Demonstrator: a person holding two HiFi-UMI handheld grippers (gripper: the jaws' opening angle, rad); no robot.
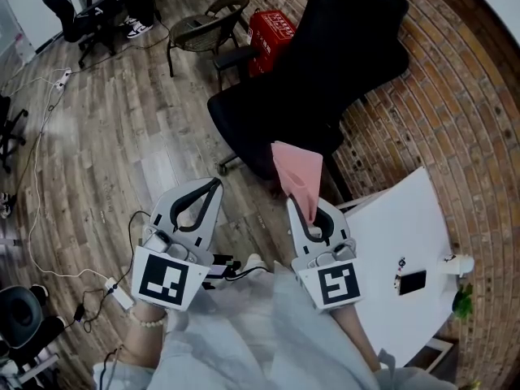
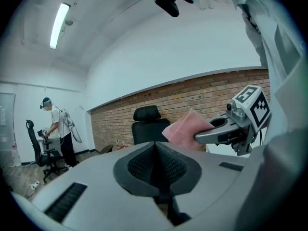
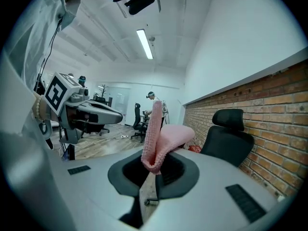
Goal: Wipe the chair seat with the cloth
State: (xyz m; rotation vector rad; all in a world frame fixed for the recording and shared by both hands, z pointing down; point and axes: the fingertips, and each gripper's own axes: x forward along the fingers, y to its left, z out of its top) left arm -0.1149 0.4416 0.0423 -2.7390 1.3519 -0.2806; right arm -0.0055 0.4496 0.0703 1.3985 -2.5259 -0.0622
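Wood-plank floor (image 1: 106, 136) fills the left half of the head view. A red-brick wall (image 1: 455, 96) curves down the right side.

Black high-backed office chair (image 1: 325, 63) stands at upper centre, with its seat (image 1: 252, 128) toward me at mid-frame. I see nothing resting on the seat.

White tabletop (image 1: 406, 234) sits at lower right, against the brick wall.

Left claw (image 1: 213, 184), lower left of centre: its own view shows the two jaws pressed together along one line, with nothing between them. I am holding it in the air over the floor, short of the seat.

Right claw (image 1: 307, 214), just right of centre: jaws clamped on the pink knitted cloth (image 1: 298, 173). In its own view a fold of the cloth is pinched at the jaw tips, and the rest stands up and flops over to the right.

In the head view the cloth lies at mid-frame and overlaps the near edge of the seat. The left claw's view shows the chair standing well behind the cloth, so the two are apart.

Red box (image 1: 272, 31) is on the floor at upper centre, beside the chair.

Small black phone (image 1: 412, 282) lies flat on the tabletop at lower right.
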